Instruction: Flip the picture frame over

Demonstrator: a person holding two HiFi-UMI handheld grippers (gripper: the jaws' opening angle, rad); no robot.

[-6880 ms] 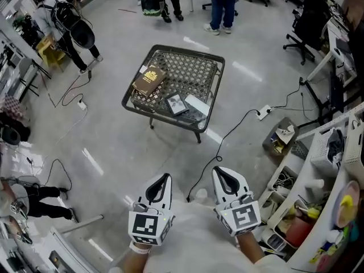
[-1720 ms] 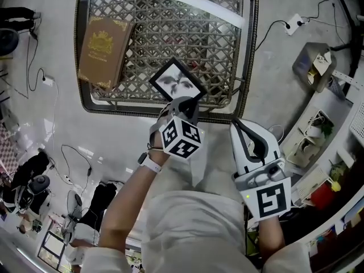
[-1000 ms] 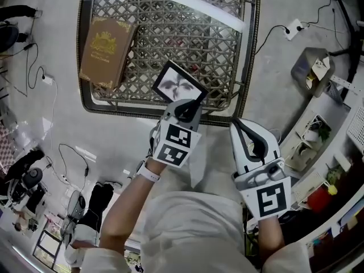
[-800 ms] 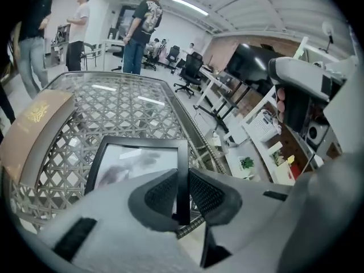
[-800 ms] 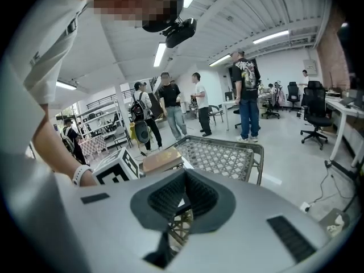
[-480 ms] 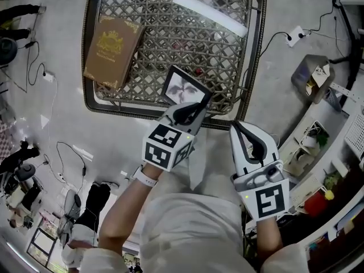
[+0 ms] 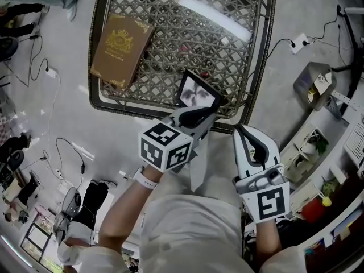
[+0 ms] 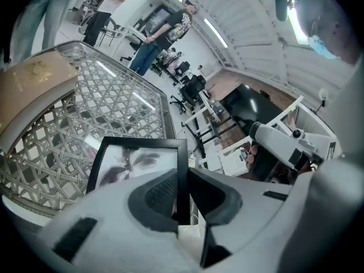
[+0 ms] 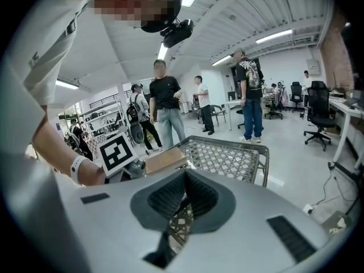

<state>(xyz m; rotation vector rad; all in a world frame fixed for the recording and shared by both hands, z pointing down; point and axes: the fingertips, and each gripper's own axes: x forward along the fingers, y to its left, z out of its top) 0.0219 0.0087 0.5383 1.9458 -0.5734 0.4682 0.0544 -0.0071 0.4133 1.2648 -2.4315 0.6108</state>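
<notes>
The black picture frame point(image 7: 196, 94), with a grey flower print facing up, is raised at a tilt over the near edge of the lattice table point(image 7: 98, 93). My left gripper point(image 7: 200, 114) is shut on the frame's near edge. In the left gripper view the frame point(image 8: 136, 161) stands edge-on between the pads of the left gripper point(image 8: 182, 192). My right gripper point(image 7: 245, 134) hangs close to my body, right of the frame, shut with nothing in it. From the right gripper view, the shut right gripper point(image 9: 183, 201) faces the table point(image 9: 227, 155).
A brown book point(image 7: 121, 50) lies on the table's left side, and a white strip point(image 7: 213, 17) lies at its far right. Cables and a power strip point(image 7: 300, 41) run over the floor. Cluttered shelves point(image 7: 335, 169) stand at the right. Several people stand beyond the table point(image 9: 165, 104).
My left gripper has rolled and risen, lifting the frame off the table and tilting it. The right gripper has kept still.
</notes>
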